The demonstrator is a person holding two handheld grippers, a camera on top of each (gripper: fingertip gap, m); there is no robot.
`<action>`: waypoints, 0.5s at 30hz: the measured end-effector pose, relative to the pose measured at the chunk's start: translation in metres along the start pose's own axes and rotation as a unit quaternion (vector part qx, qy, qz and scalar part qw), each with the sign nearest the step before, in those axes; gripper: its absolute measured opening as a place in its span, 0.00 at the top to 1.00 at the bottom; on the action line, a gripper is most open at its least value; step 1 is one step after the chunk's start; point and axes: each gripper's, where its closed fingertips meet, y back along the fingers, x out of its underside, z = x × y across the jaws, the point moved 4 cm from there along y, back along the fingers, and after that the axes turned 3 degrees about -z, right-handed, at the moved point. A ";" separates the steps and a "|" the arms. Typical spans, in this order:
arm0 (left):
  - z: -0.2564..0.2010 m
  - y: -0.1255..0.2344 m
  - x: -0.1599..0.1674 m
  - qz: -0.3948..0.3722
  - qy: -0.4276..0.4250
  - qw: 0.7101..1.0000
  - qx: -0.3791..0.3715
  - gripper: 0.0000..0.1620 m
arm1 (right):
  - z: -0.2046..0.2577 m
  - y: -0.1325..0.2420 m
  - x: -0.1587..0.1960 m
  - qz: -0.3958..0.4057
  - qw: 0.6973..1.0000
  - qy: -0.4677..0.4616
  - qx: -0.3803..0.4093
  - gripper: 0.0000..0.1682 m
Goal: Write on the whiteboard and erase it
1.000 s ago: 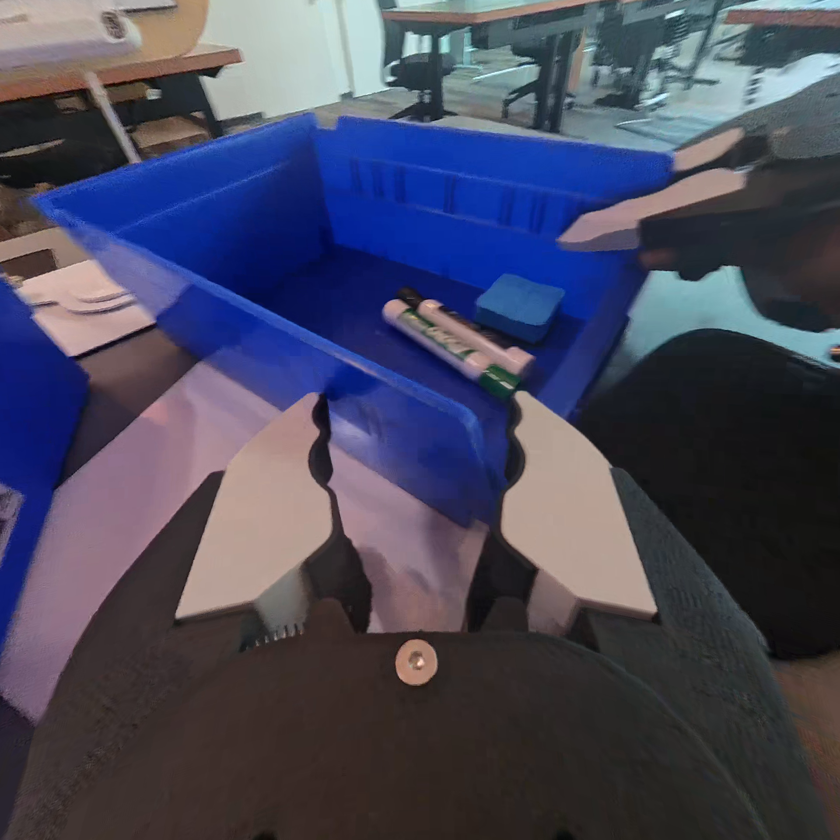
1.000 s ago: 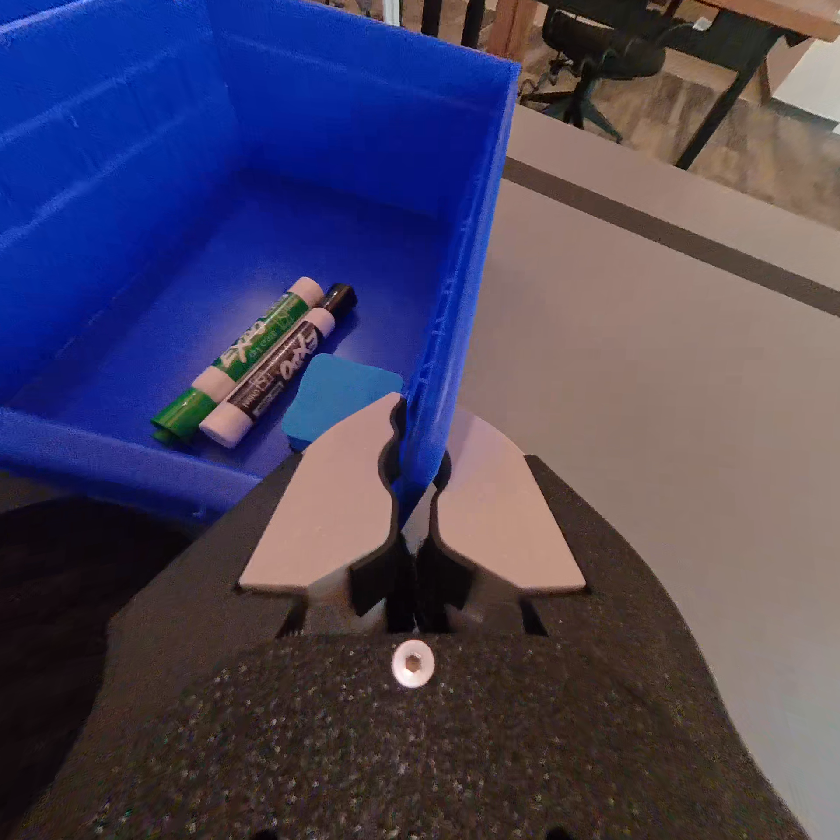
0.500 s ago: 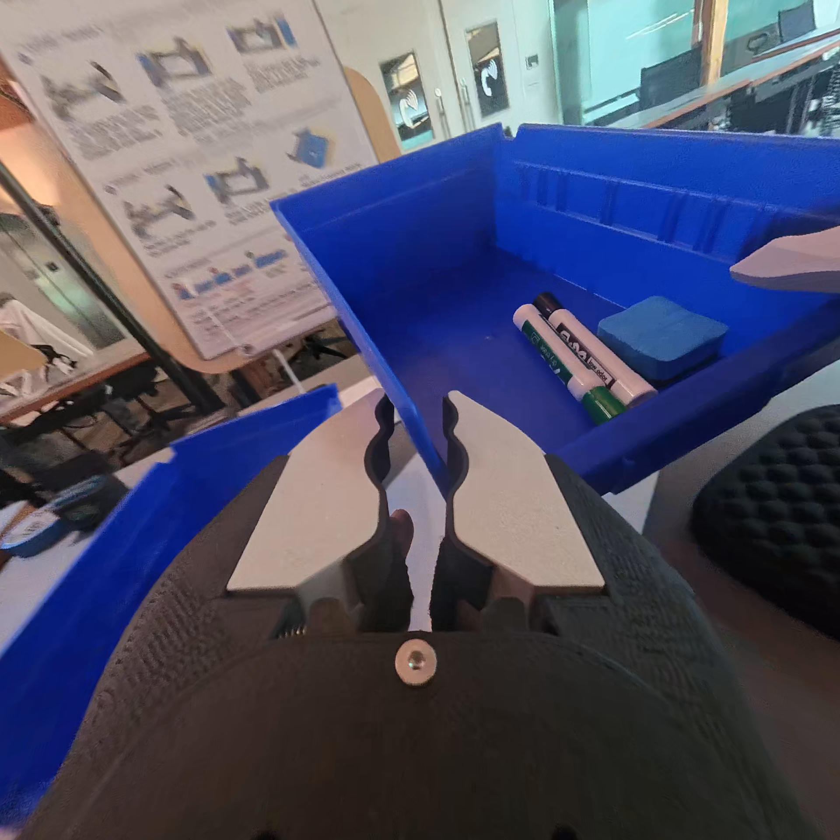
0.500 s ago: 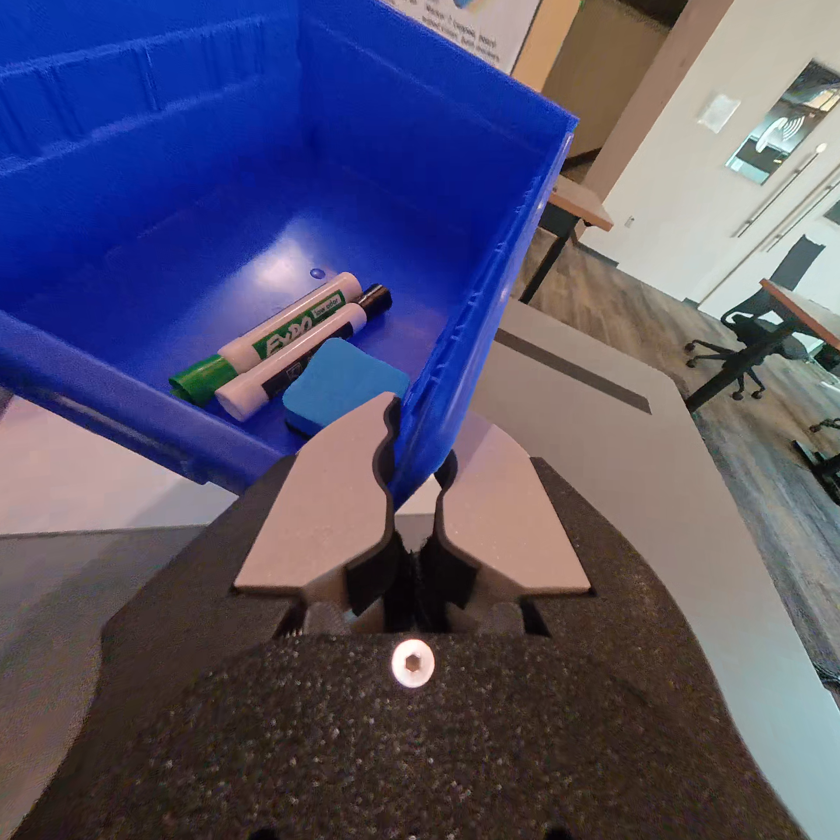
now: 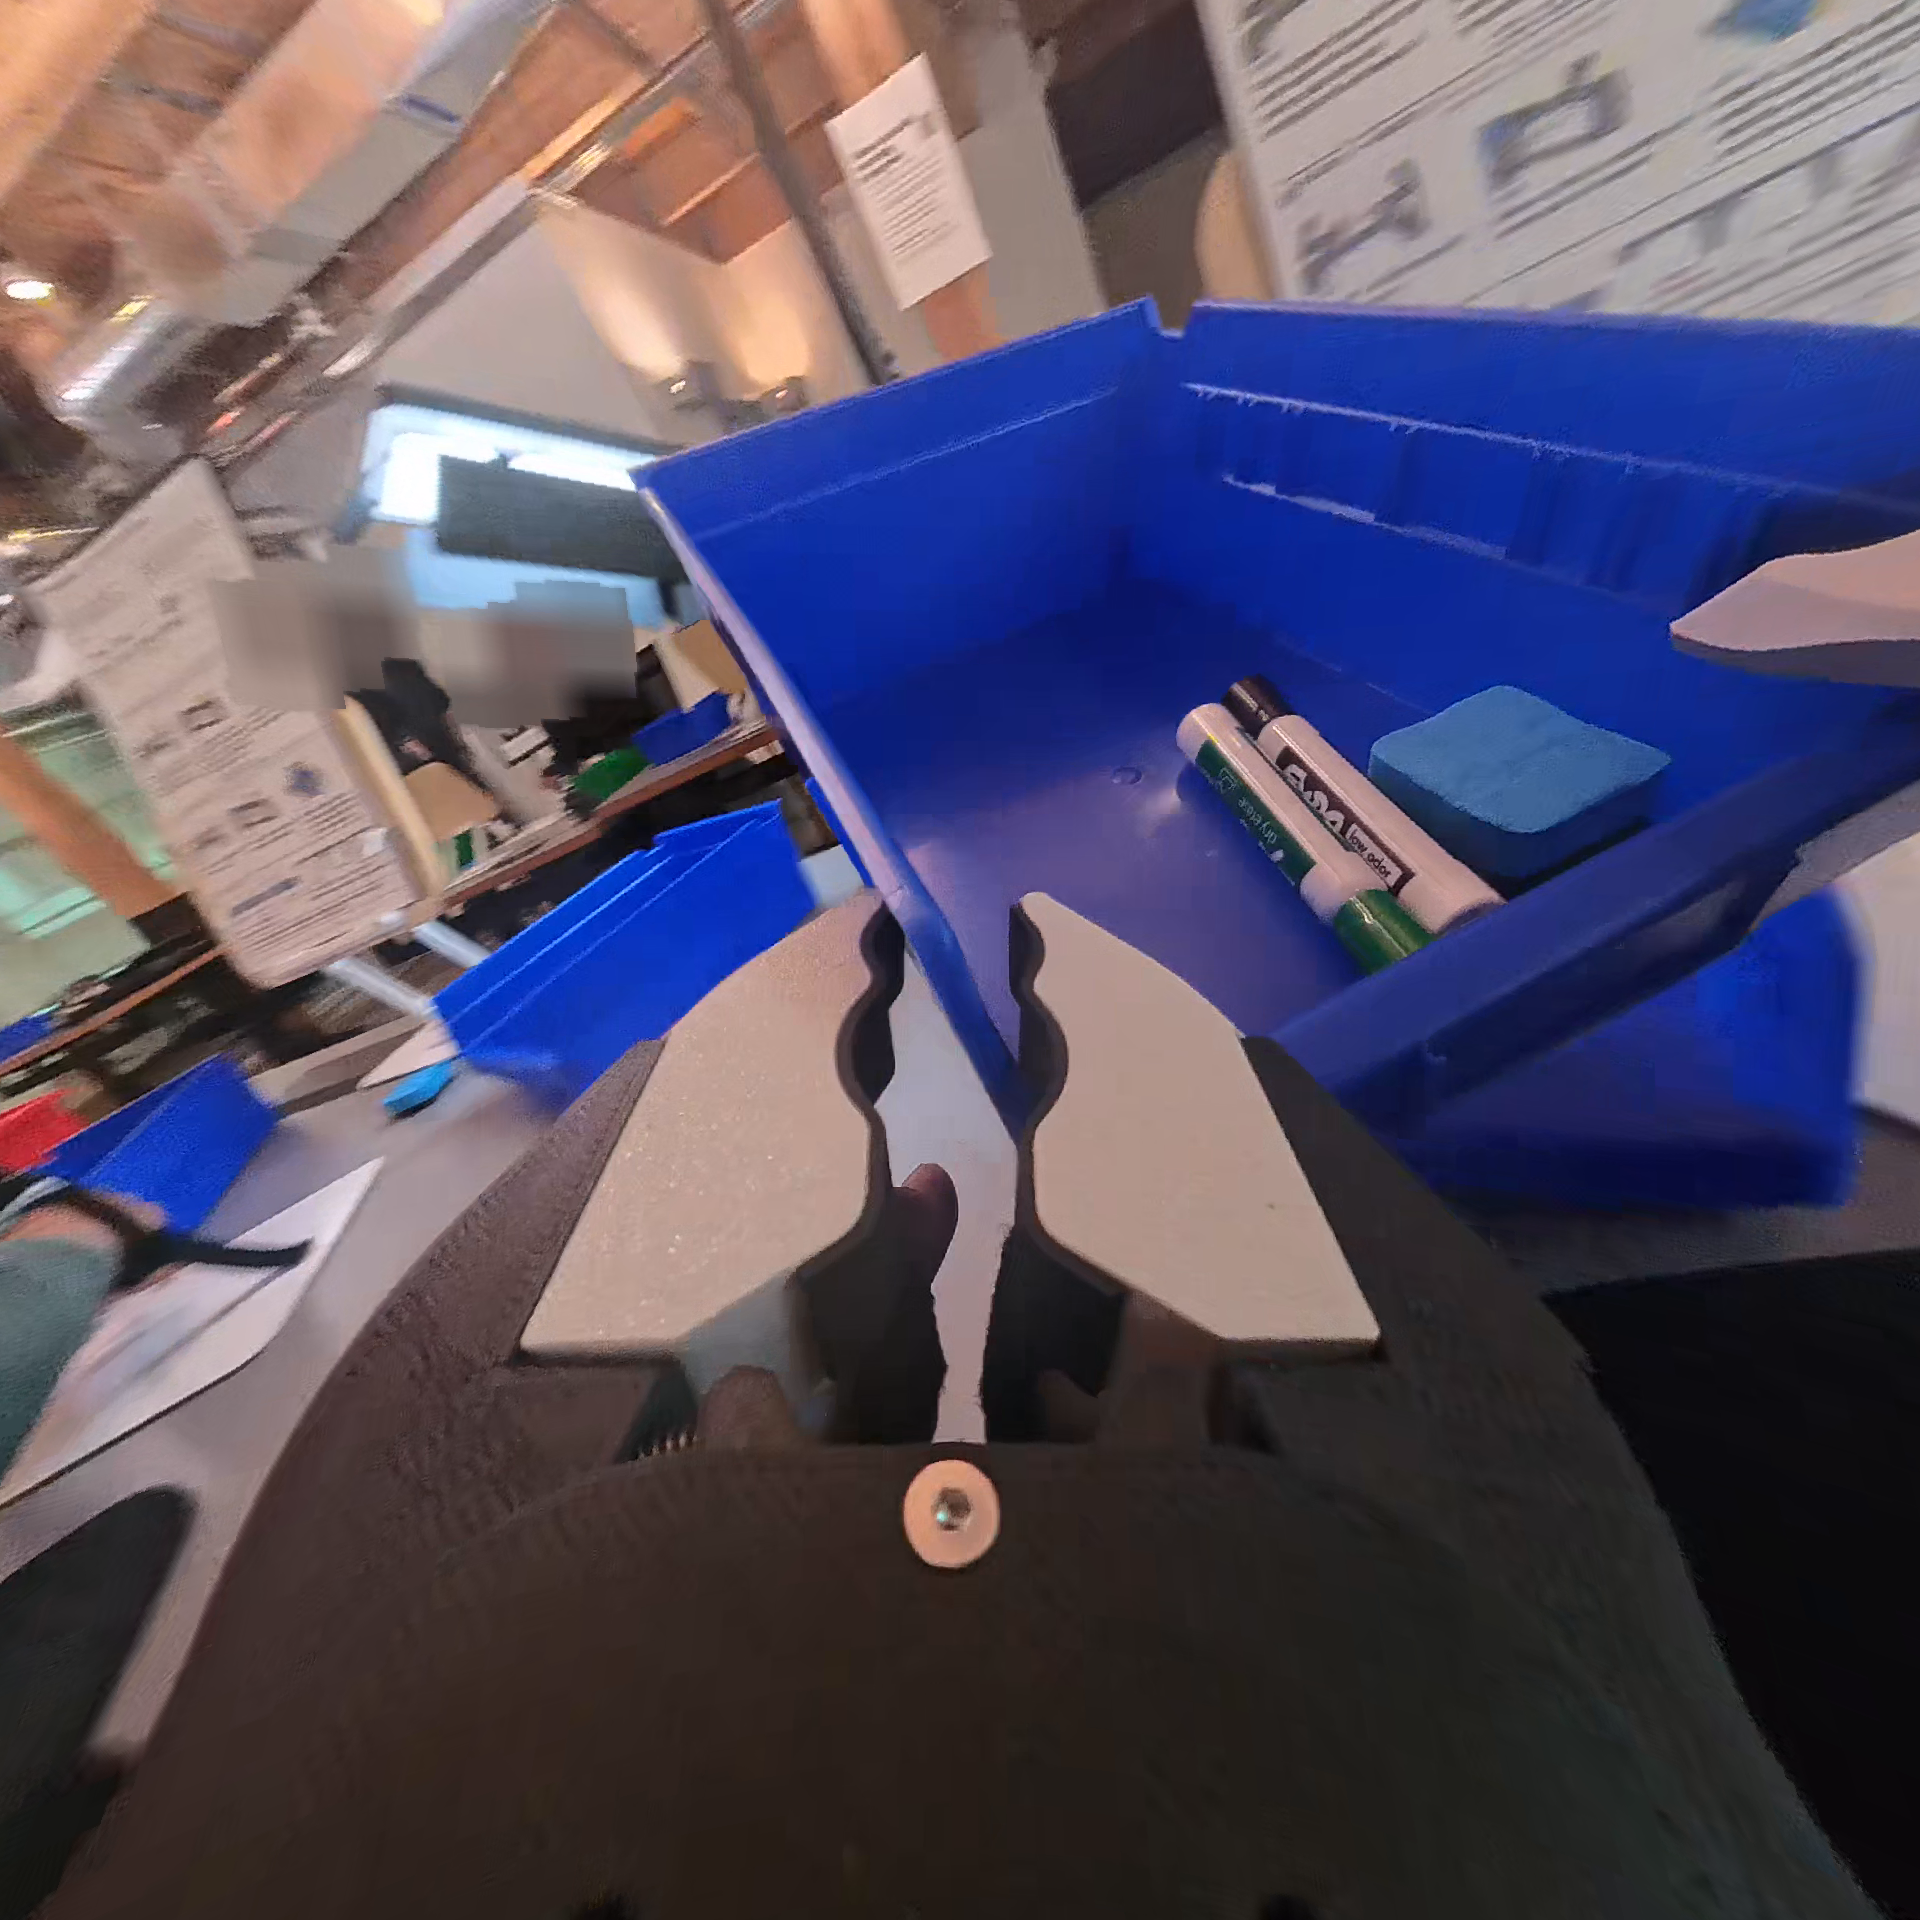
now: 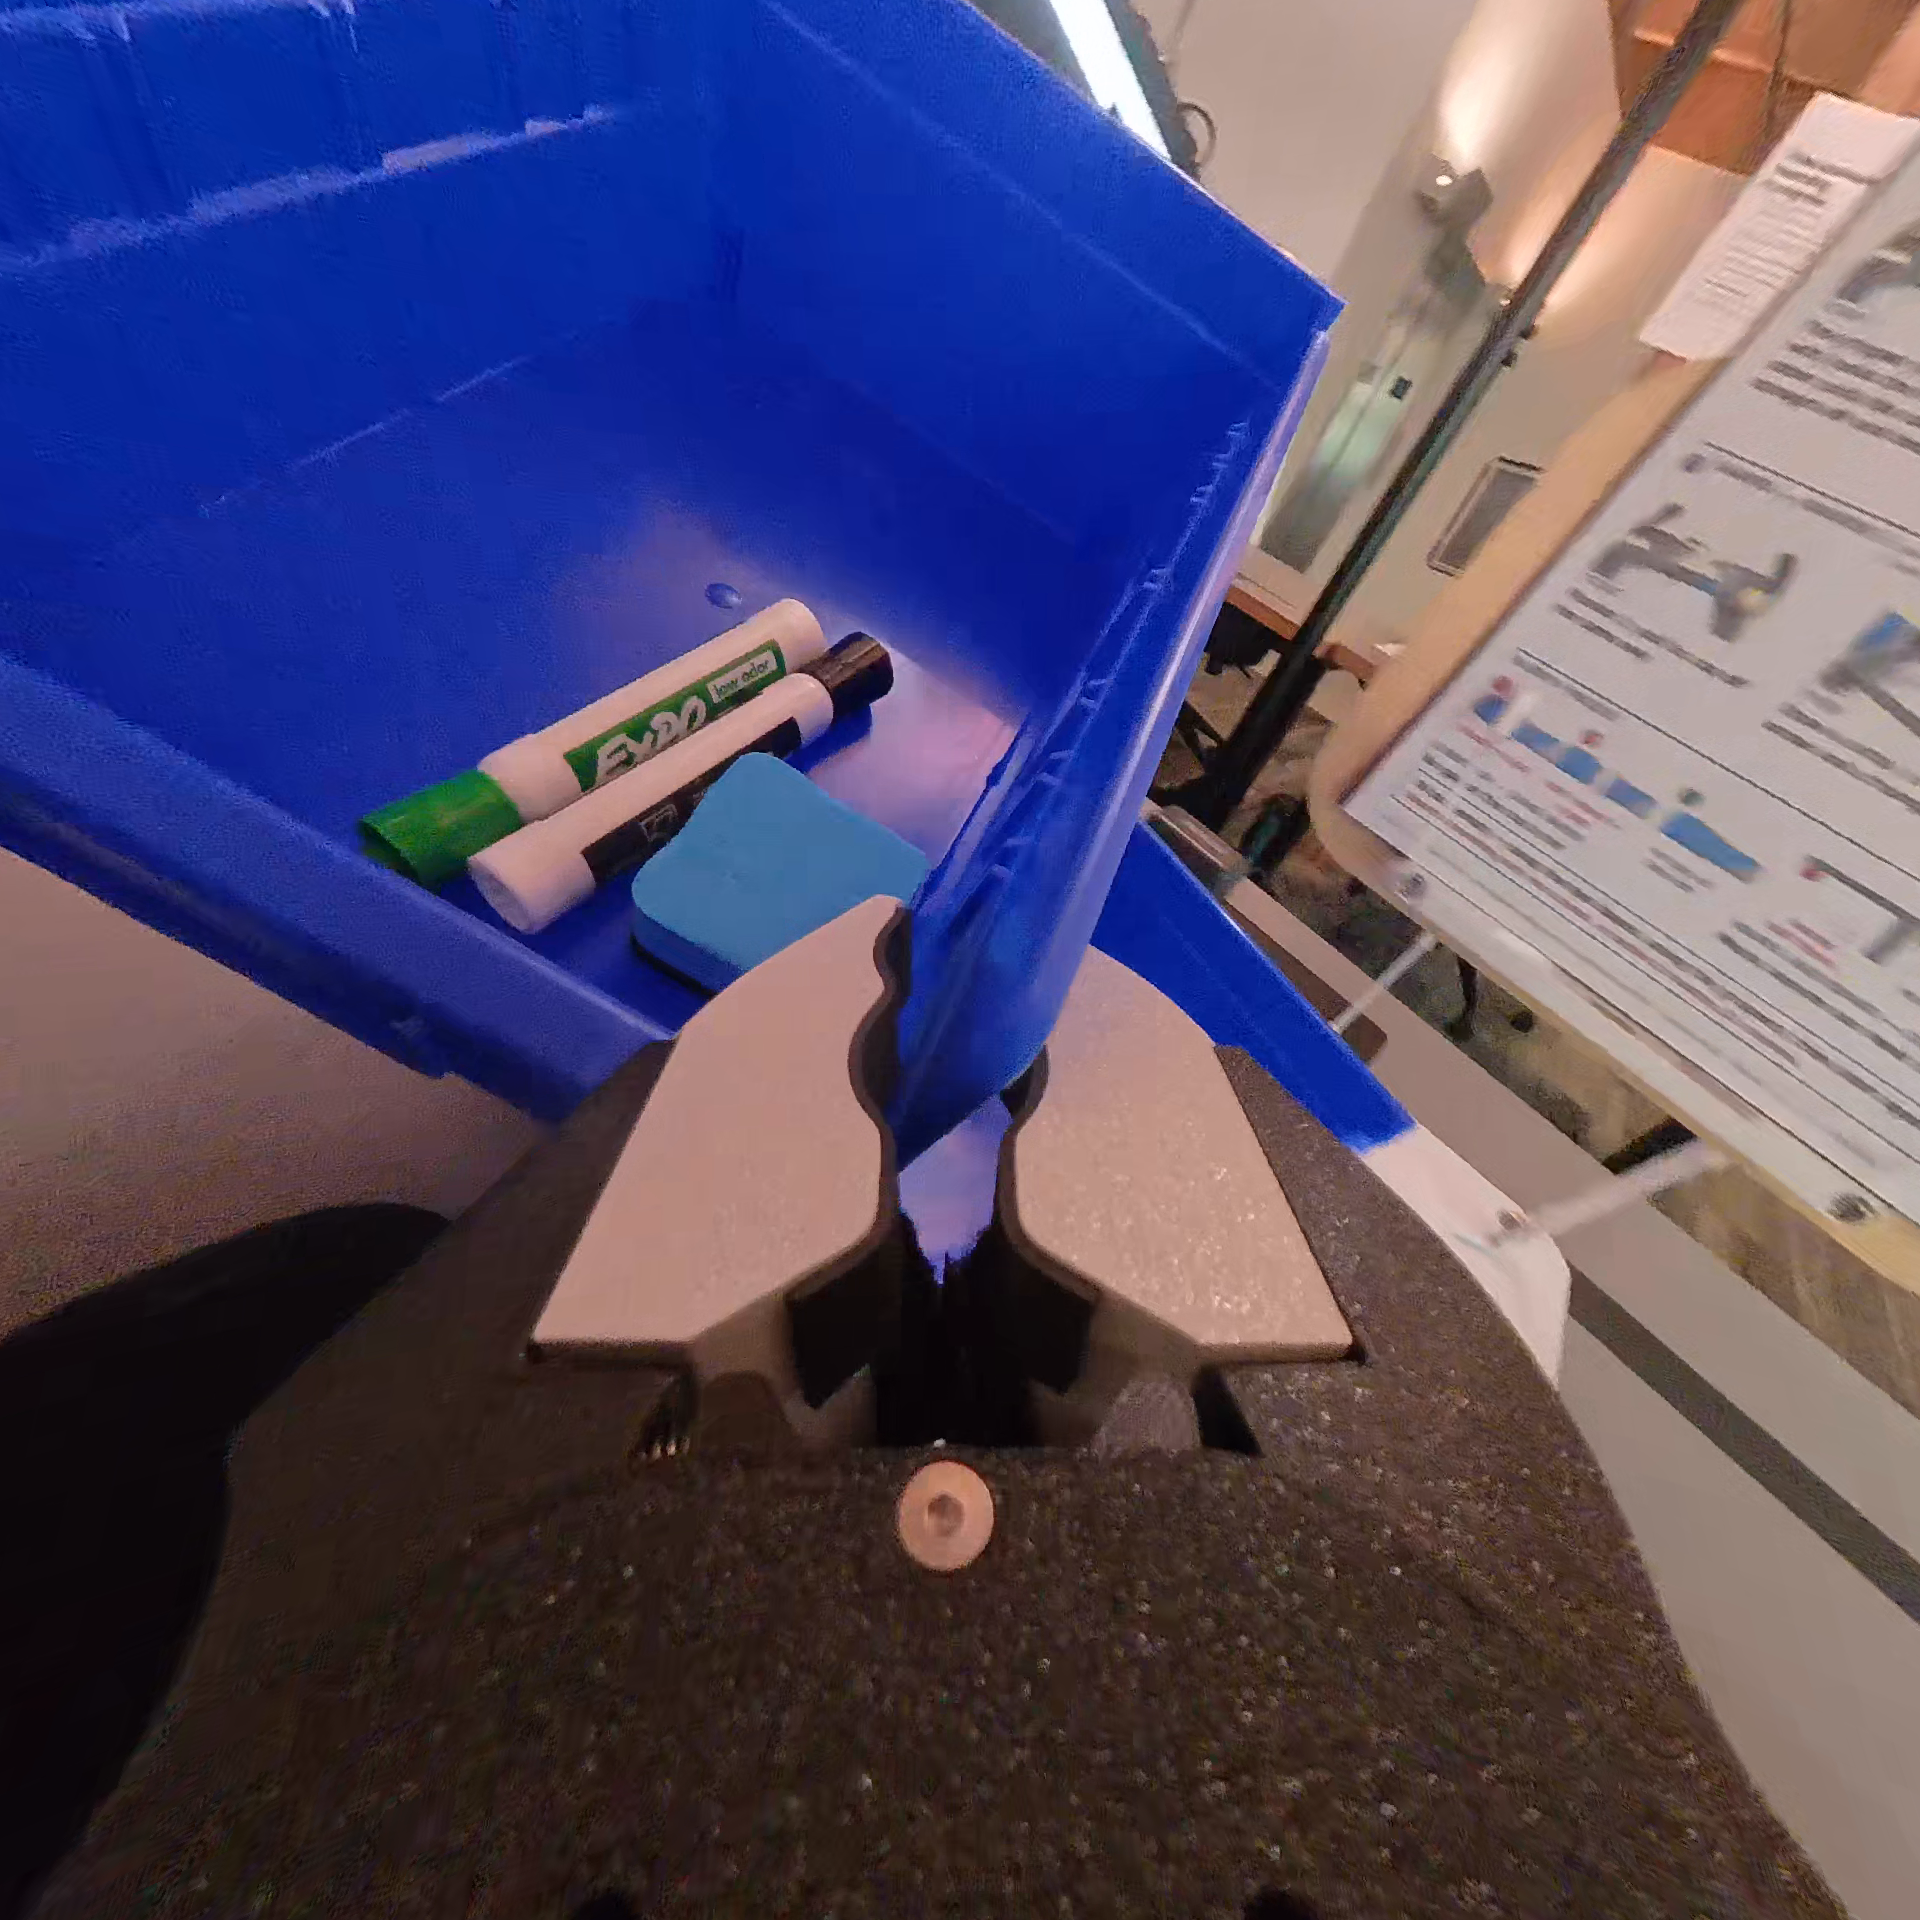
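Both markers, green (image 6: 582, 758) and black (image 6: 665, 810), plus the blue eraser (image 6: 769, 868) sit low in my tilted blue bin (image 6: 520, 416). Left gripper (image 5: 951, 935) and right gripper (image 6: 956, 935) jaws pinch opposite walls. The background's all blur, and I can't spot a whiteboard.

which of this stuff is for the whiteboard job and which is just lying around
For the job: green marker, black marker, blue eraser, blue bin holding them, gripped by left gripper and right gripper.

Lying about: other blue bins, poster board.

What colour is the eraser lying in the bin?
Light blue eraser with a dark underside, clearest in the right wrist view.
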 end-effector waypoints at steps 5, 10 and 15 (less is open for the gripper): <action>0.069 0.031 0.044 0.053 -0.014 0.996 -0.077 0.90 | 0.082 -0.057 -0.010 -0.024 0.996 0.000 -0.088 0.91; 0.100 0.047 0.102 0.100 0.026 0.989 -0.110 0.91 | 0.141 -0.087 0.006 0.013 0.990 0.017 -0.143 0.90; 0.101 0.045 0.151 0.129 0.079 0.983 -0.104 0.93 | 0.170 -0.096 0.040 0.074 0.981 0.034 -0.178 0.88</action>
